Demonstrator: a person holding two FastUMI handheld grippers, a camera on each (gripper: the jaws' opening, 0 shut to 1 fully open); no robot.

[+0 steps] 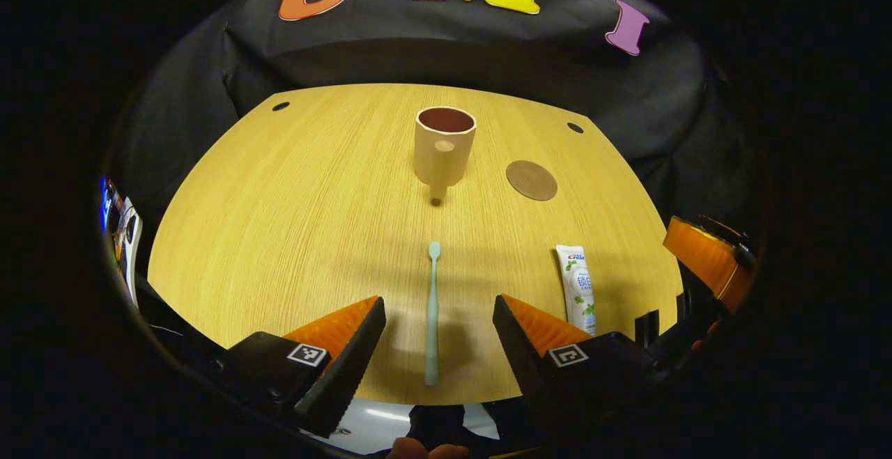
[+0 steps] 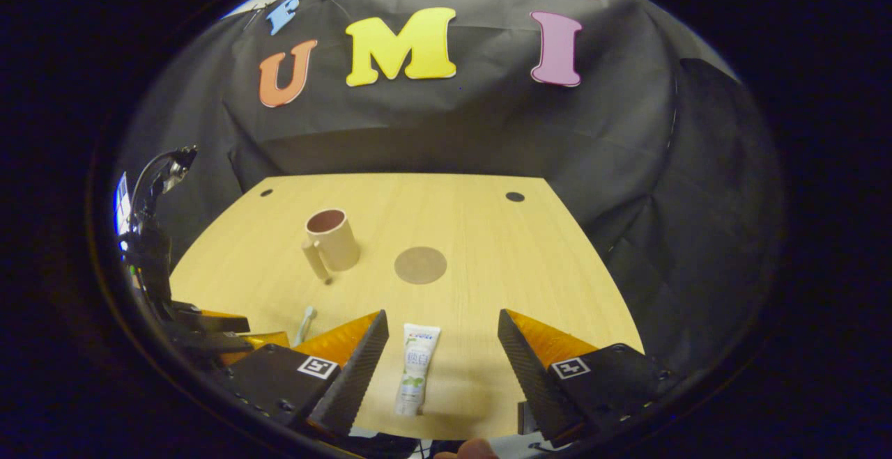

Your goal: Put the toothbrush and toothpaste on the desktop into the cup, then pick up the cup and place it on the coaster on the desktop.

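With both grippers' jaws spread wide, the left gripper straddles a slim, light, stiff toothbrush best pinched mid-handle, the right gripper a soft toothpaste tube, both flat on the desk short of the empty handled cup and coaster.

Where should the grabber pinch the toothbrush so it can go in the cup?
Probably mid-handle. The toothbrush lies flat, pointing away between the open left gripper fingers, so come straight down and close across its thin handle. That leaves both ends free for tipping it into the cup.
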